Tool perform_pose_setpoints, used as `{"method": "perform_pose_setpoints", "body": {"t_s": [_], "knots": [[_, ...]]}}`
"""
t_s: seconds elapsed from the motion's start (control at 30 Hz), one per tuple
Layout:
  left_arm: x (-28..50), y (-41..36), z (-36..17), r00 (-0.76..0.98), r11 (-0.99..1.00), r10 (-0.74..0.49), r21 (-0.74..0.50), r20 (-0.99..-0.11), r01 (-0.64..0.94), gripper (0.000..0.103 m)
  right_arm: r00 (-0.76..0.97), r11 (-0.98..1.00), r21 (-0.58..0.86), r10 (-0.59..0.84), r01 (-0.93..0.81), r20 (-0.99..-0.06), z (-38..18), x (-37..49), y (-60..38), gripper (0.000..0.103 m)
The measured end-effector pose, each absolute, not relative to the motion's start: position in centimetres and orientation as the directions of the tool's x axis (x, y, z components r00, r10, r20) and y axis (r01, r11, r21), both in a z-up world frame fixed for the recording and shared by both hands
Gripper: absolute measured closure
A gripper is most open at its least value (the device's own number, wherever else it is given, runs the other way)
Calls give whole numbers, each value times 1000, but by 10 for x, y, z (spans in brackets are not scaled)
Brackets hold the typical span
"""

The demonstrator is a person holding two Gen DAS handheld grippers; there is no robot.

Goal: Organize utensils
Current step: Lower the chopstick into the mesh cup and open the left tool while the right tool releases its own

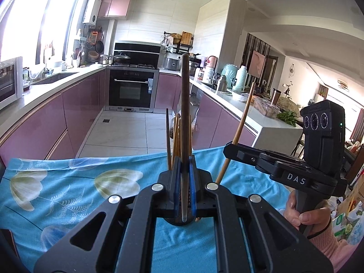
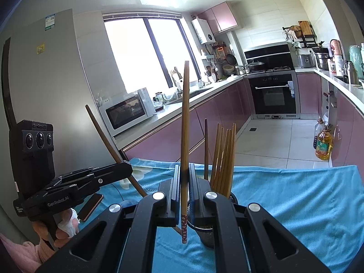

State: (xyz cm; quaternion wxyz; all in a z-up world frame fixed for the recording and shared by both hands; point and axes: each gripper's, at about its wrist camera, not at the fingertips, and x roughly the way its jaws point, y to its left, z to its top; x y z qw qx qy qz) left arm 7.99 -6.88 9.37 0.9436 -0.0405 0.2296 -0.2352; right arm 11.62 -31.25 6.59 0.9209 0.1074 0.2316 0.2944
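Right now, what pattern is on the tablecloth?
Light blue floral tablecloth with pale flowers and leaves, clearest in the left wrist view.

Blue floral tablecloth (image 1: 68, 182), pink cabinets (image 1: 79, 104)

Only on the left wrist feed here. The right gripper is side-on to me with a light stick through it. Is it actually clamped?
Observer: Yes. The right gripper is shut on a light chopstick, which is upright. Its red patterned end shows below the fingers.
Operator: And the holder? My own gripper blocks it.
Observer: A metal mesh holder stands on the blue cloth, just right of the right gripper. It holds a bunch of light chopsticks and one dark stick.
Operator: Anything under my left gripper?
Observer: A phone lies flat on the cloth below the left gripper.
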Motion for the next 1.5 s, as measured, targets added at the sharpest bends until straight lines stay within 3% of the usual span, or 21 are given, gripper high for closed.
{"method": "perform_pose_setpoints", "body": {"t_s": [0.43, 0.7, 1.5], "knots": [[81, -73, 121, 812, 887, -461, -177, -358, 426, 95, 750, 816, 319, 573, -483, -331, 87, 132, -313, 97], [86, -90, 121, 824, 896, -444, -163, -351, 414, 95, 761, 838, 299, 542, -456, -356, 79, 143, -307, 97], [122, -95, 85, 775, 896, -440, -171, -454, 409, 95, 733, 859, 309, 511, -409, -449, 46, 158, -306, 97]]}}
